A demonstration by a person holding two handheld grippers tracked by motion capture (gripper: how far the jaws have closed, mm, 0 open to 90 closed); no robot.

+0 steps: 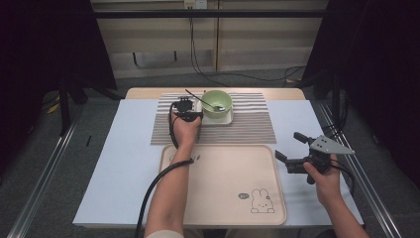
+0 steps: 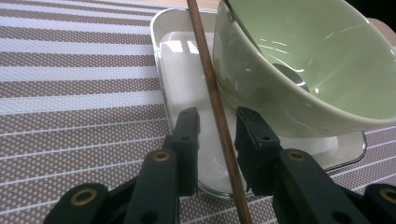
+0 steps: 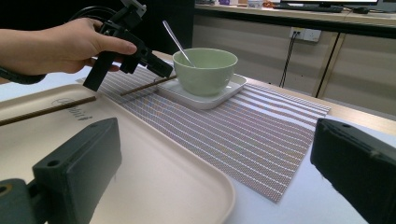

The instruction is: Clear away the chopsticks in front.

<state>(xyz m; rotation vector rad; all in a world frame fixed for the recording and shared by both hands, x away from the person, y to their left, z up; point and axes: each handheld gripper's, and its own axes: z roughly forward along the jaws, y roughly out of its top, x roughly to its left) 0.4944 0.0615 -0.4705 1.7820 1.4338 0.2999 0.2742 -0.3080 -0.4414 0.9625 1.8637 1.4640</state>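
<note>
Covering the table's centre, a striped mat lies above a beige tray on a white top, with dark curtains at both sides and cables on the grey floor. A brown chopstick leans on the white dish beside the green bowl, running bottom to top in the left gripper view, between the left gripper pads; whether they clamp it I cannot tell. At lower right, the right gripper stands wide apart, empty.

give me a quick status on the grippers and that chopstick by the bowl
Left gripper straddling the chopstick, jaws not yet pinching. Right gripper open, idle beside the tray. Chopstick leans on the white dish, tight against the green bowl.
</note>
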